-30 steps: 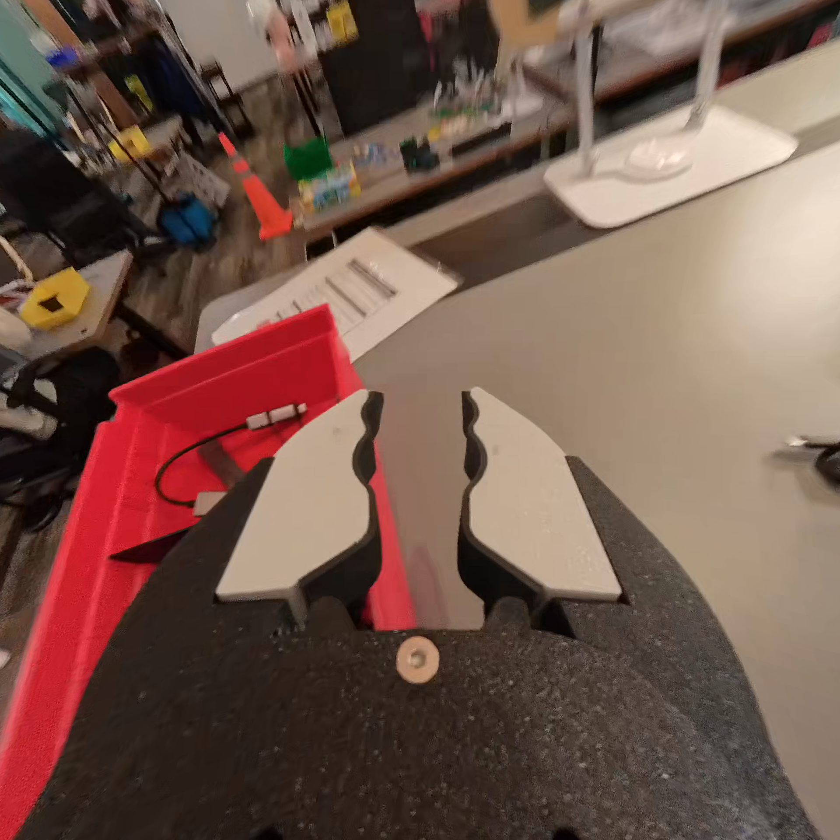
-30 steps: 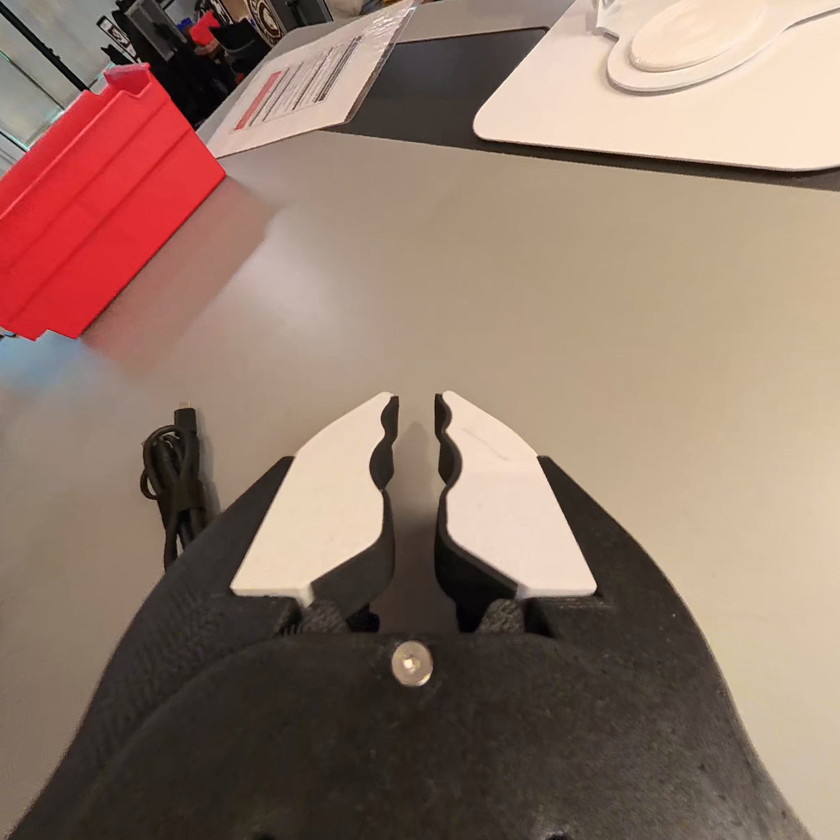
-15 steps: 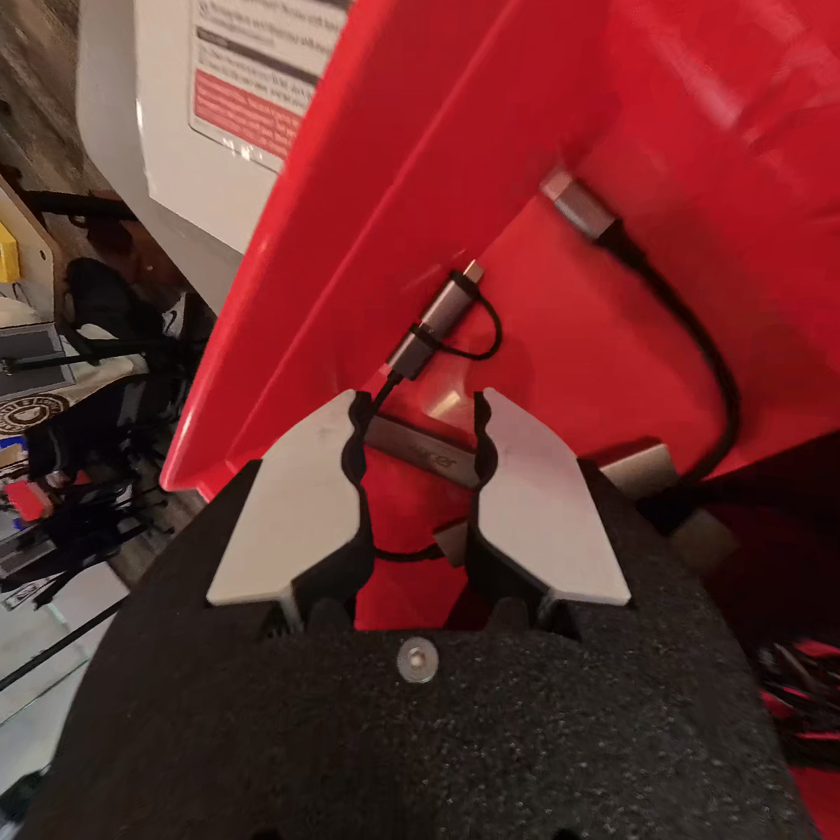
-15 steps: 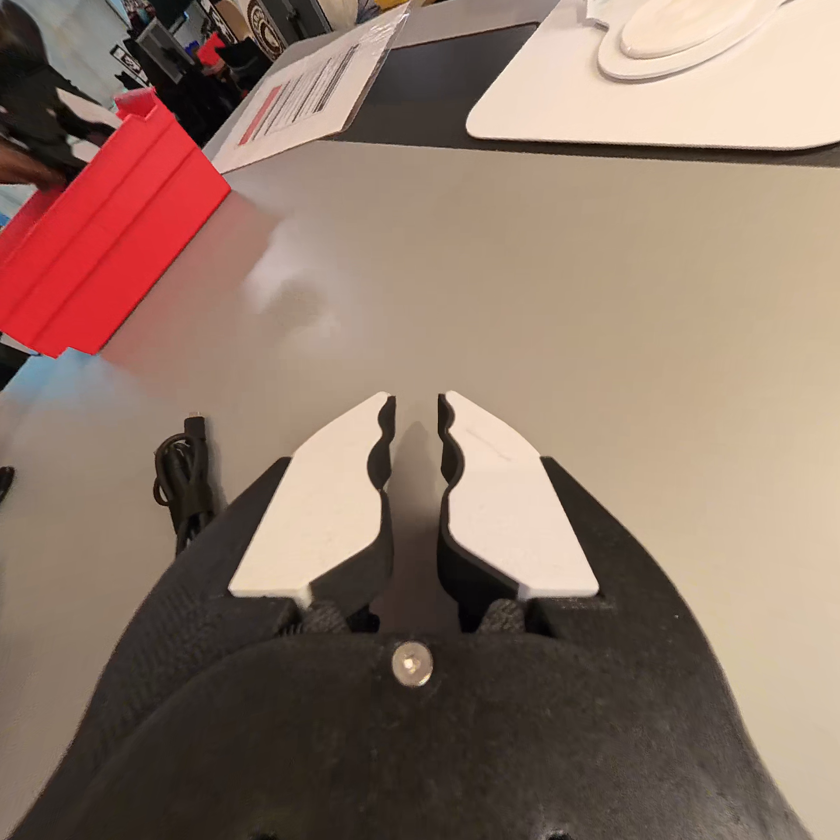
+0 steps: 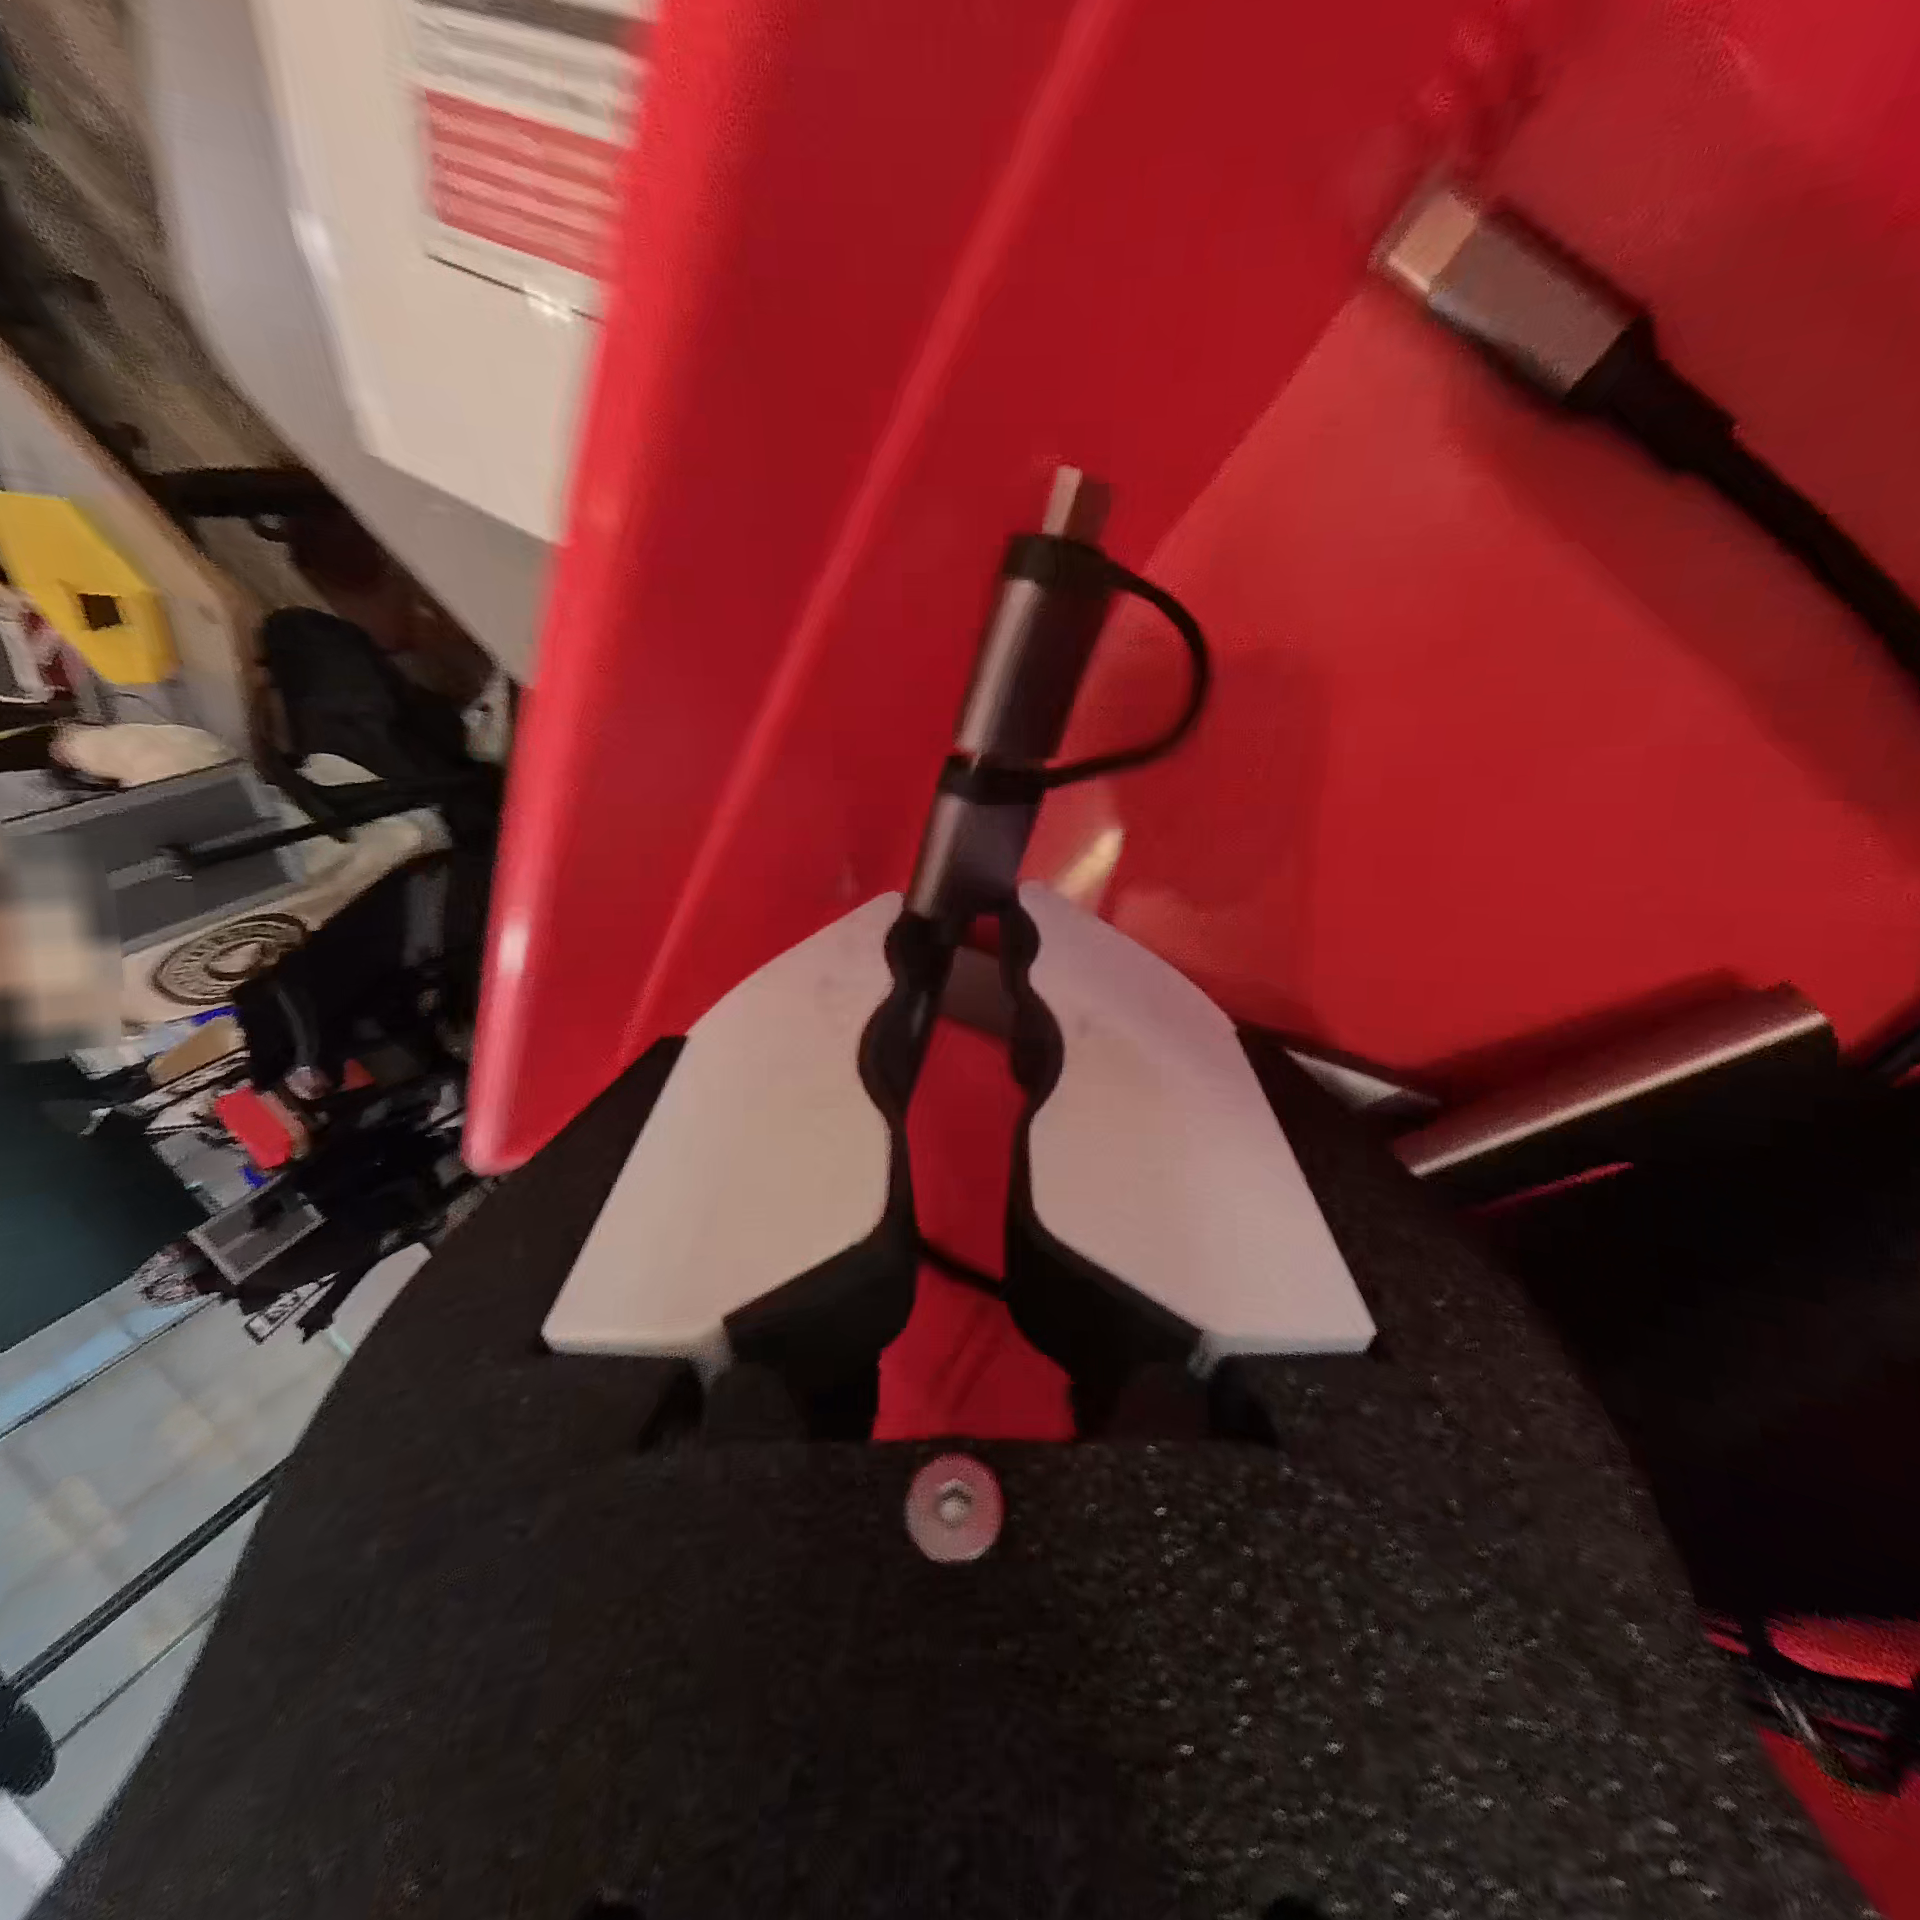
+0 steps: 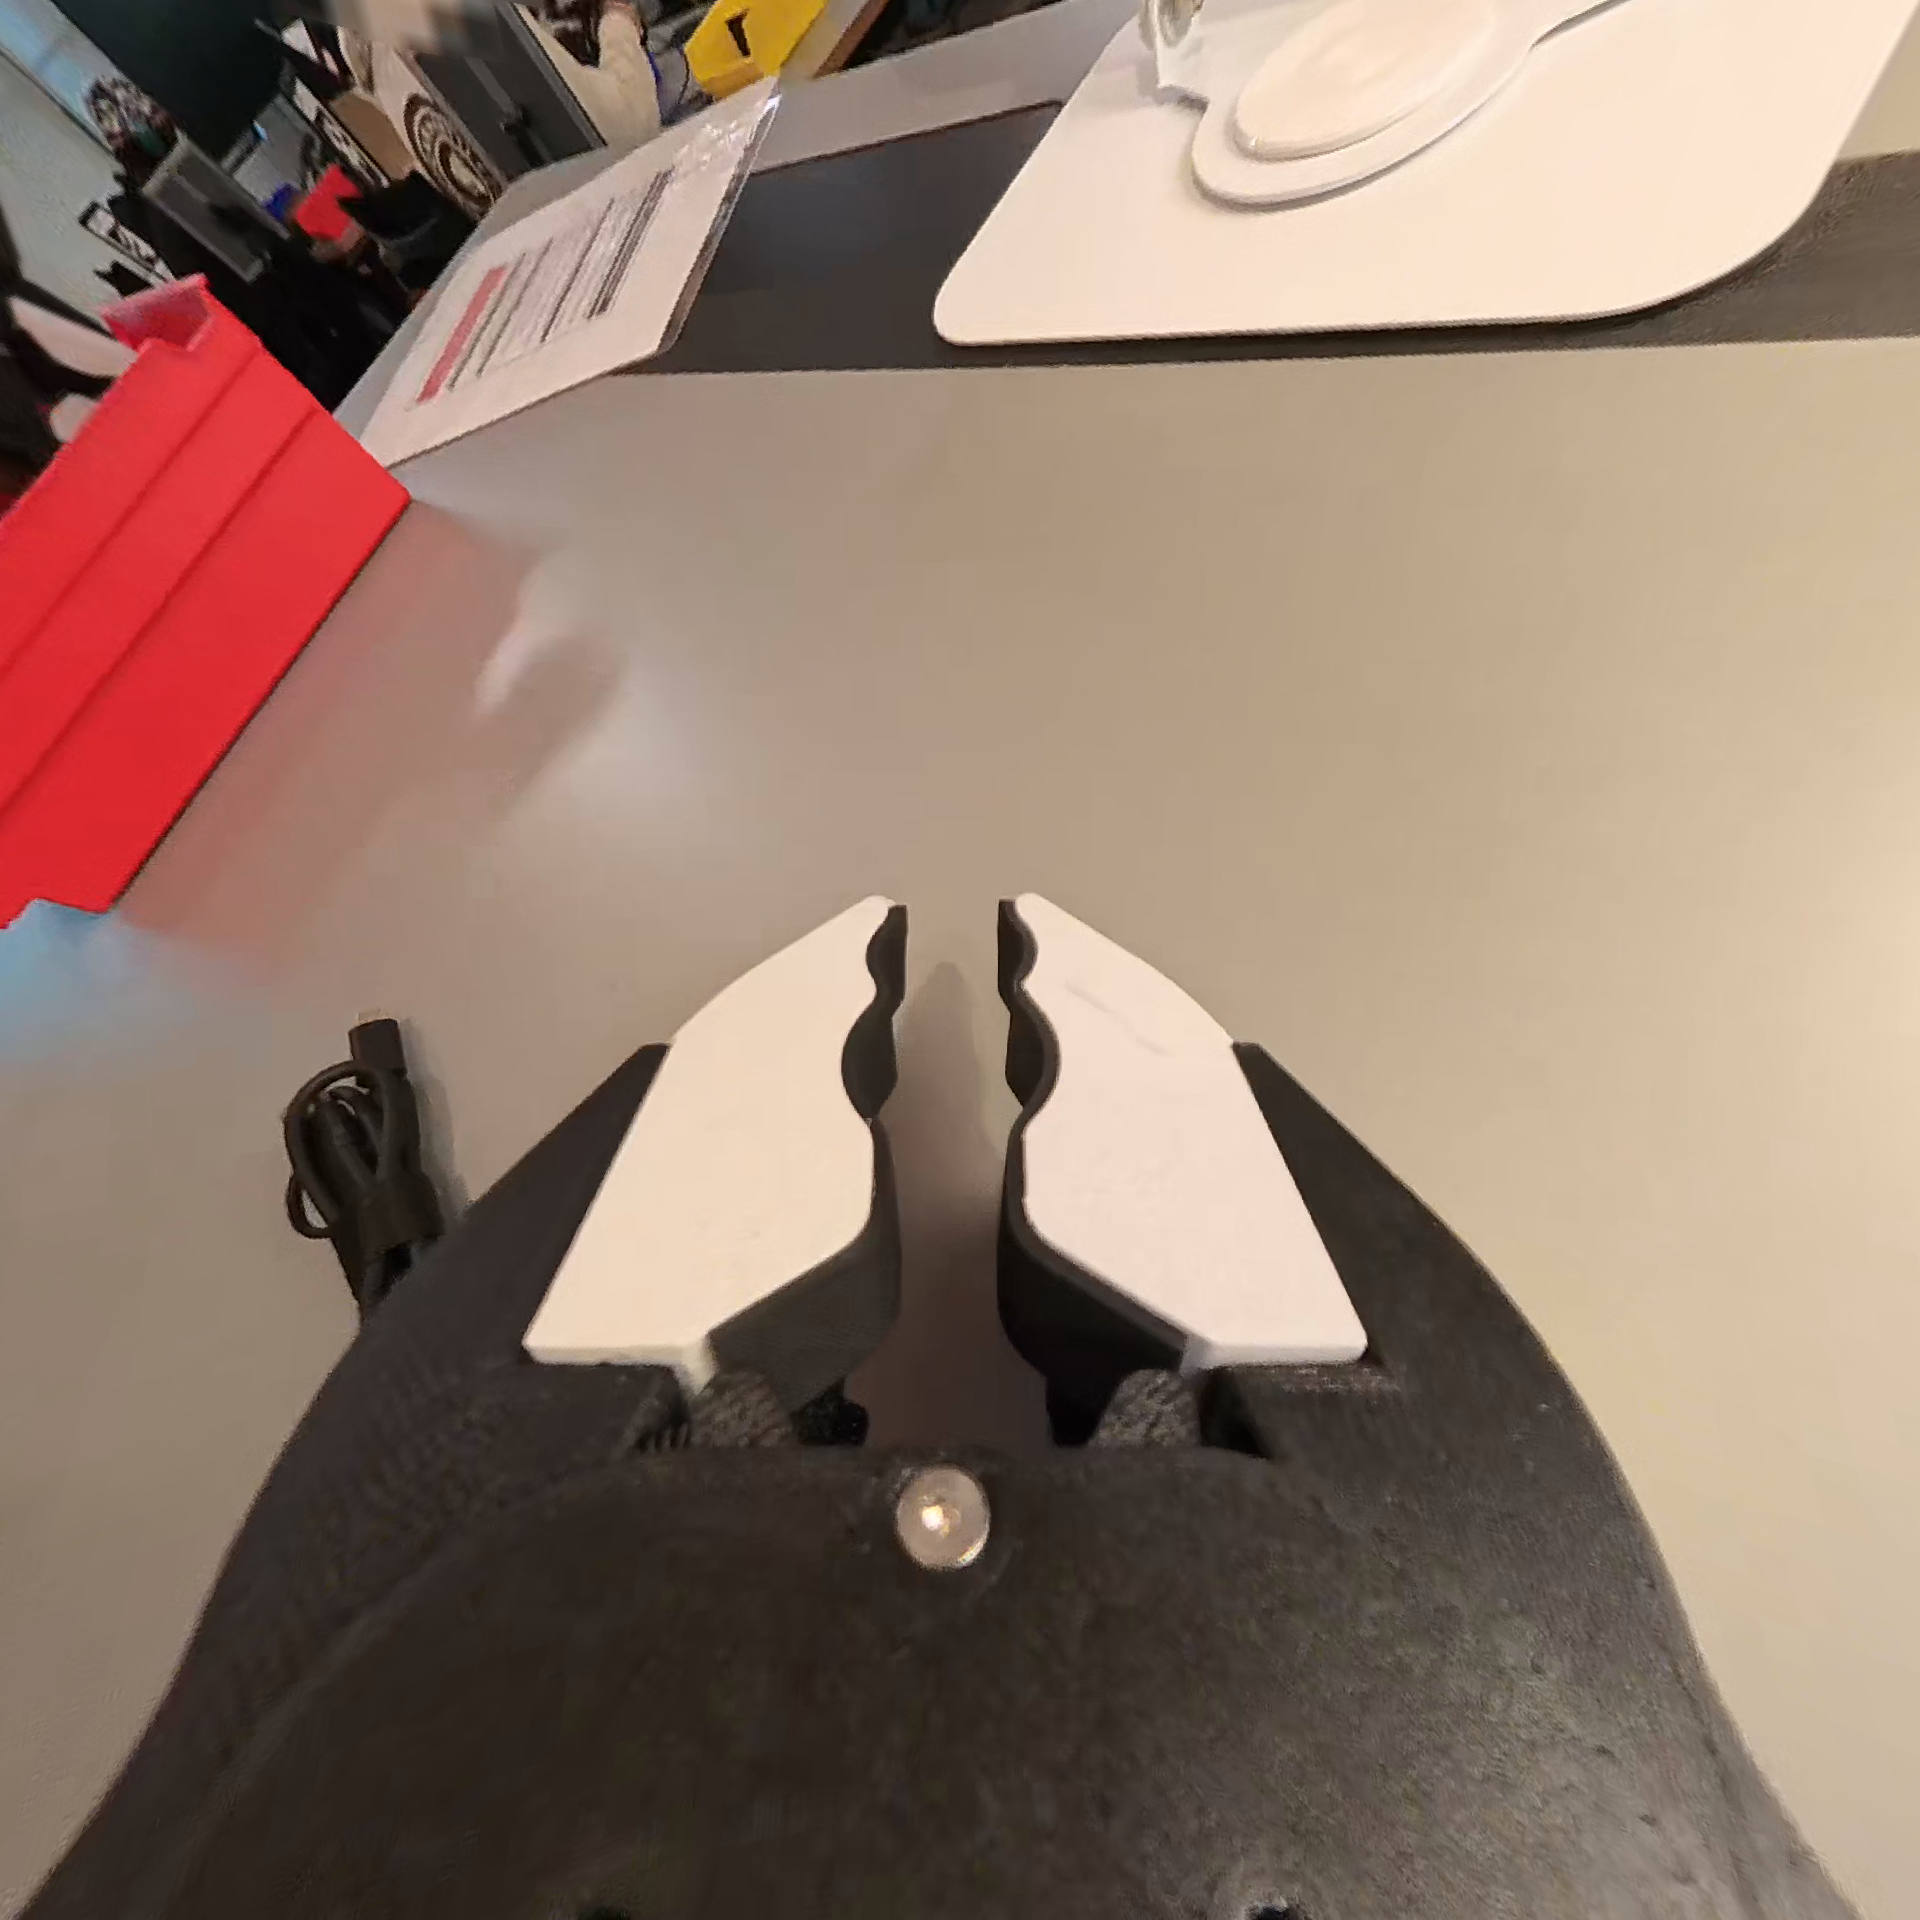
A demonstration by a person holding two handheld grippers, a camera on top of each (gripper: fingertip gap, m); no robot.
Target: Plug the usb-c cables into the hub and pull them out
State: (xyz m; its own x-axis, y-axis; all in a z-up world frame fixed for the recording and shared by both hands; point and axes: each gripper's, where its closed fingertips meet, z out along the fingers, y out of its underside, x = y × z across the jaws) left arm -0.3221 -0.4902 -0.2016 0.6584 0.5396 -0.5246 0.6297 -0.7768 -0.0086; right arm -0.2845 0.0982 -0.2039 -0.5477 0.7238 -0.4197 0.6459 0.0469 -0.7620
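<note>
Left gripper (image 5: pixel 961 920): inside the red bin (image 5: pixel 1455 727), jaws drawn nearly together and pinching the thin black cord just behind a grey plug.
Held plug (image 5: pixel 1013 717): a grey usb-c connector with an adapter tethered by a small black loop, sticking out past the fingertips toward the bin wall, metal tip forward.
Hub (image 5: pixel 1621 1081): a grey metal block lying on the bin floor to the right of the left gripper, partly hidden by the gripper body.
Second plug (image 5: pixel 1507 291): a larger grey connector on a braided black cable, lying farther in, near the bin's upper right wall.
Right gripper (image 6: pixel 951 914): over the bare grey tabletop (image 6: pixel 1299 675), jaws a narrow gap apart with nothing between them.
Coiled cable (image 6: pixel 358 1143): a black bundled usb-c cable on the tabletop, just beside the right gripper's left flank, plug end pointing away.
Bin from outside (image 6: pixel 177 623): at the tabletop's left edge, well apart from the right gripper.
Printed sheet (image 6: pixel 582 270): beyond the bin, flat on the tabletop.
White base plate (image 6: pixel 1455 229): at the far right, carrying a round white disc.
</note>
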